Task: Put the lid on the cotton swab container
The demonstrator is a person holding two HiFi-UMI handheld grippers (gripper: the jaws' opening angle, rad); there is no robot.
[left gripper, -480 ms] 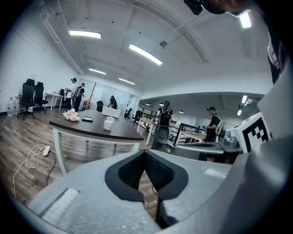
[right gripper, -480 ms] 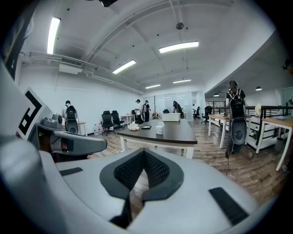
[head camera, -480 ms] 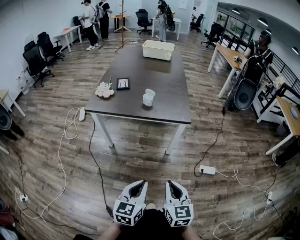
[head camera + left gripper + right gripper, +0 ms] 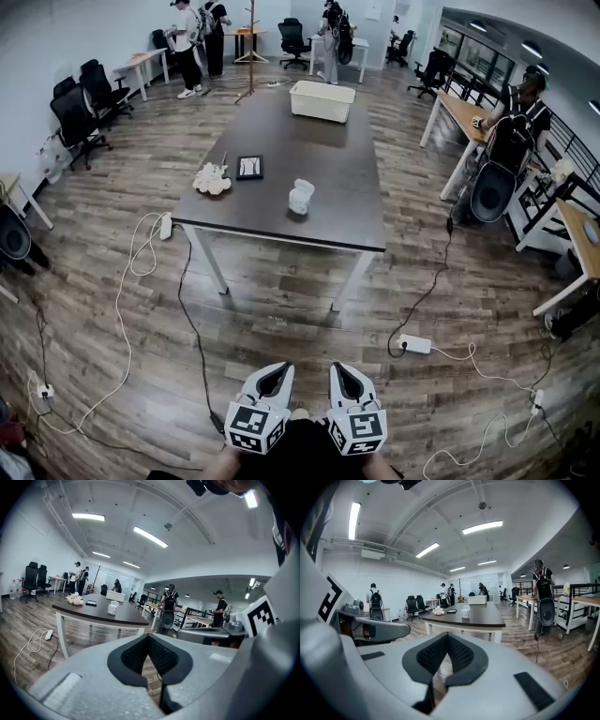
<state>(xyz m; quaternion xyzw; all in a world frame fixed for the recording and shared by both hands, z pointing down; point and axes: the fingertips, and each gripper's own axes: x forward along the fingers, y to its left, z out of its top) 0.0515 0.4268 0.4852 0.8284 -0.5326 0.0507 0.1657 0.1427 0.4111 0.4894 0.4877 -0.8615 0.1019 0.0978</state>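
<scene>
Cotton swab container (image 4: 300, 197) way off on table (image 4: 281, 131): probably walking closer first, left gripper (image 4: 274, 377) and right gripper (image 4: 343, 376) clenched empty.

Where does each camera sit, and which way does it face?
Head view: on the person's head, facing forward and steeply down at floor and dark table; left gripper and right gripper show below.
Left gripper view: on the left gripper, along its shut jaws toward the table; right gripper at right.
Right gripper view: on the right gripper, along its shut jaws toward the table; left gripper at left.
Shared: all see the table and its small white container.
</scene>
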